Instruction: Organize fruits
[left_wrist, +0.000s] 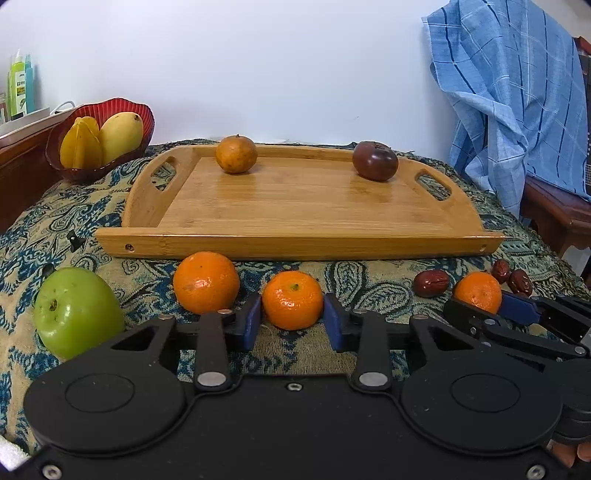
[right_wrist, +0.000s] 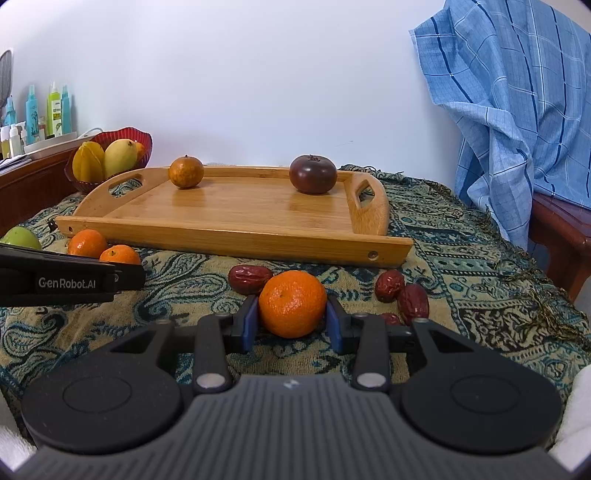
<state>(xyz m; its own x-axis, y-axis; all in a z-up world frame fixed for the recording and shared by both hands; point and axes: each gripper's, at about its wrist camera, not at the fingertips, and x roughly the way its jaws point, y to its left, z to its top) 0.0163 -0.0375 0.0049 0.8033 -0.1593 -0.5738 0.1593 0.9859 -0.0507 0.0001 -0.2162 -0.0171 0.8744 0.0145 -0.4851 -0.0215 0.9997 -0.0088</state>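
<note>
On the wooden tray (left_wrist: 303, 206) I see only two fruits so far, a brownish orange (left_wrist: 236, 153) and a dark purple fruit (left_wrist: 375, 161). Most of the work is left, I judge: a green apple (left_wrist: 75, 308), a big tangerine (left_wrist: 206, 282) and red dates (right_wrist: 249, 278) lie on the patterned cloth (left_wrist: 369, 280). My left gripper (left_wrist: 292, 317) has its fingers around a tangerine (left_wrist: 292, 300), touching its sides; my right gripper (right_wrist: 291, 319) pinches another tangerine (right_wrist: 292, 303). I read "GenRobot.AI" on the left gripper's side.

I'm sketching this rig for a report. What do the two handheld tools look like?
Both match: the left tool and right tool have matte black bodies, two round discs, silver rivets, black linkage bars and blue finger pads. White "GenRobot.AI" lettering marks the left one's side.
</note>
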